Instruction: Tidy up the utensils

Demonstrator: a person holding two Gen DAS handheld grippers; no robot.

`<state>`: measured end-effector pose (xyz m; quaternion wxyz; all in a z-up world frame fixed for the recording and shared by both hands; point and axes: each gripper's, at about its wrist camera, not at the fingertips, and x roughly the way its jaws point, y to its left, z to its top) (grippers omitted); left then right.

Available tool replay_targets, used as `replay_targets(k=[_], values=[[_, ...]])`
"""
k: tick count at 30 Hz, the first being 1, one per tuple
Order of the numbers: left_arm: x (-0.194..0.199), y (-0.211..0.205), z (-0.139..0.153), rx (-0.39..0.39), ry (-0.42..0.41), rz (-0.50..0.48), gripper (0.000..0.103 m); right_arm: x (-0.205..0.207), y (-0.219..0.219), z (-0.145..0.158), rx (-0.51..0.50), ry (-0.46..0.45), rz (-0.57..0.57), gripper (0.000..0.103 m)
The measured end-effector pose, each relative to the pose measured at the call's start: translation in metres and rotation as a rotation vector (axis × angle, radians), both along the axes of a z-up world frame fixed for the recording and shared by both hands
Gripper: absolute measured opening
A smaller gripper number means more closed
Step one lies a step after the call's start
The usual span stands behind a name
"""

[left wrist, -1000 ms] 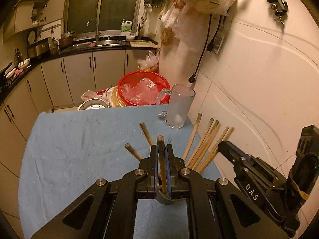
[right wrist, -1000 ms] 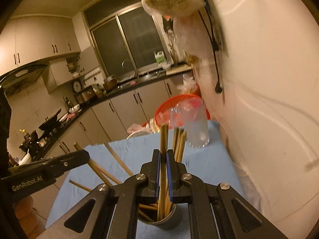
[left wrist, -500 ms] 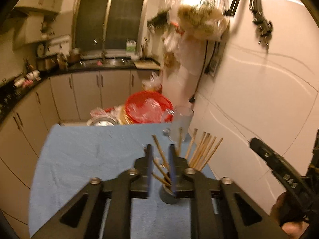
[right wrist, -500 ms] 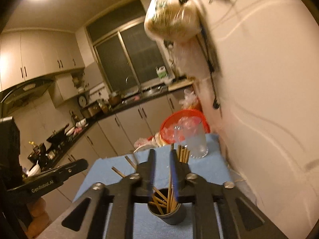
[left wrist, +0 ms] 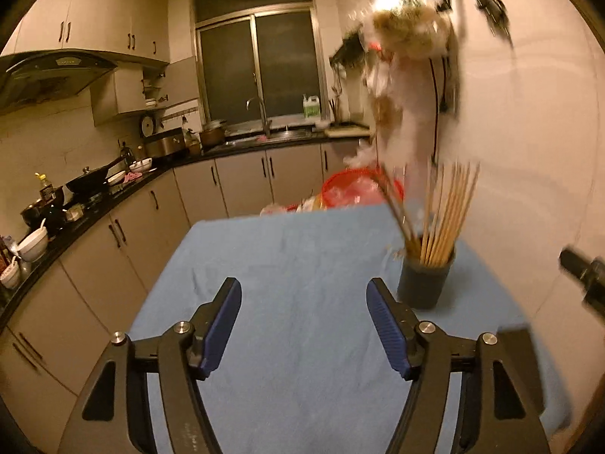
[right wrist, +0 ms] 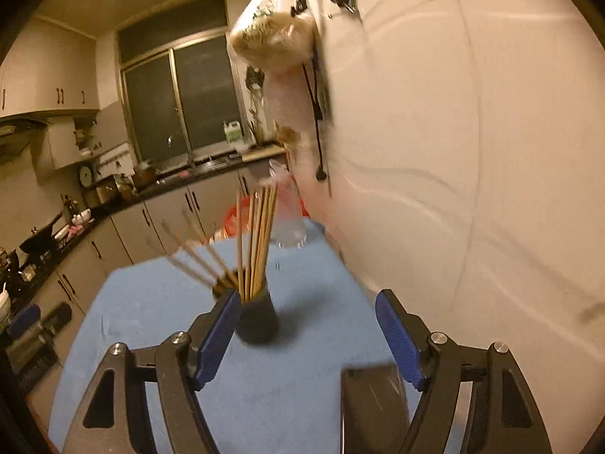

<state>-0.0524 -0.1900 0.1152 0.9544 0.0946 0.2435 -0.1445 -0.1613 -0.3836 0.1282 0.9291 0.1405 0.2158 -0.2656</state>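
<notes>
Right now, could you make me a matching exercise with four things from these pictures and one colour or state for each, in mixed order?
Things:
1. chopsticks
2. cloth
3. basket
4. left gripper

States:
A. red
B. empty, jaws opening
C. blue, covers the table
D. standing in the dark cup

Pairs: 1-D, 2-C, 3-A, 4-B

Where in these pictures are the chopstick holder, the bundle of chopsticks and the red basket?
chopstick holder [left wrist: 425,283], left wrist view, on its dark front wall.
chopsticks [right wrist: 257,242], right wrist view, midway up the upright bundle.
red basket [left wrist: 340,185], left wrist view, on its upper rim.
</notes>
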Motion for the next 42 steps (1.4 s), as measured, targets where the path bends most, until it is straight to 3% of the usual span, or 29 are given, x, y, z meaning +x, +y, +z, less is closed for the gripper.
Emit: replay_targets(k=[8,15,42], values=[[-0.017,0.008,-0.034,0.081,0.110,-0.051,0.074,-0.027,0.035,-0.002,-0.068,0.002,-0.046,0.081],[-0.019,0.014,-0.032,0.061,0.101,-0.055,0.078,-0.025,0.048,0.000,-0.086,0.021,-0.022,0.081],[-0.013,0.019,-0.043,0.061,0.122,-0.041,0.079,-0.007,0.062,-0.021,-0.083,0.082,0.042,0.081]])
